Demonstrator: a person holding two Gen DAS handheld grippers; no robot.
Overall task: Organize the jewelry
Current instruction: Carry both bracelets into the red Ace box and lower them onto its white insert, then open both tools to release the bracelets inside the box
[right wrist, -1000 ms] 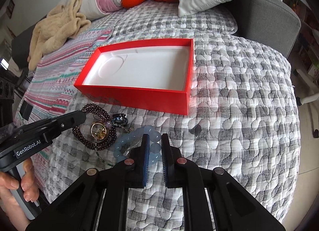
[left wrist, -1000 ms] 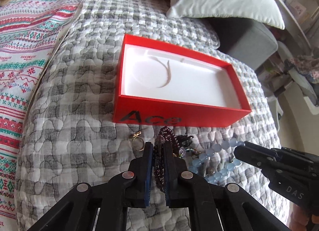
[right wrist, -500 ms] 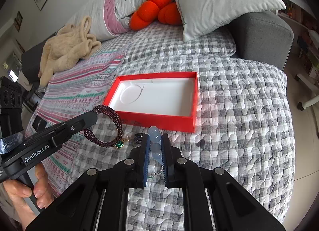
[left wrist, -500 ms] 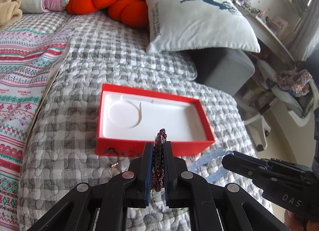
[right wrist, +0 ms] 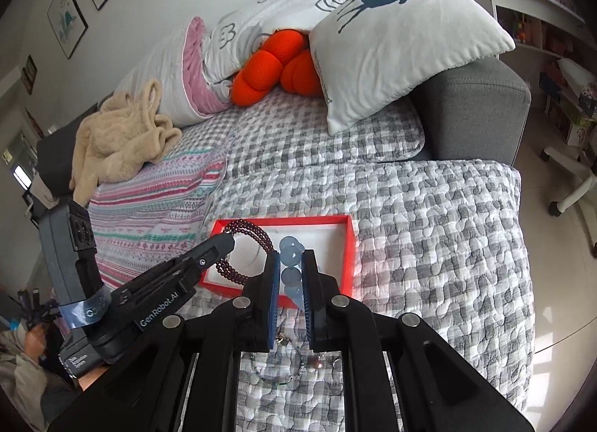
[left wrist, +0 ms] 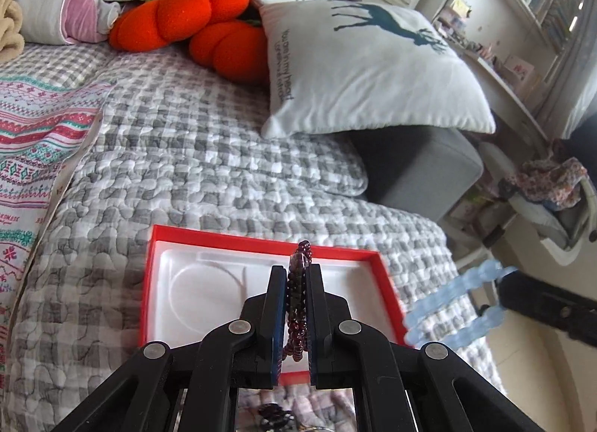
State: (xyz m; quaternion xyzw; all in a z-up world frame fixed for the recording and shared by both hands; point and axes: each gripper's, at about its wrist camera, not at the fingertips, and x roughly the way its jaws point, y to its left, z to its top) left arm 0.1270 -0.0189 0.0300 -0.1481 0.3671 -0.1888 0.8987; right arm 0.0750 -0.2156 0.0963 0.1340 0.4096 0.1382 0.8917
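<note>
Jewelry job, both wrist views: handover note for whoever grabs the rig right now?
Left gripper: shut on the dark red bead bracelet, held in the air in front of the red box.
Right gripper: shut on the pale blue bead bracelet, also off the quilt.
Red box: open on the grey checked quilt, white insert looks bare.
Done: both bracelets picked up.
Left: lay each bracelet in the box, then collect the small pieces lying on the quilt under the grippers, a thin chain among them; the rest is too small to name.
</note>
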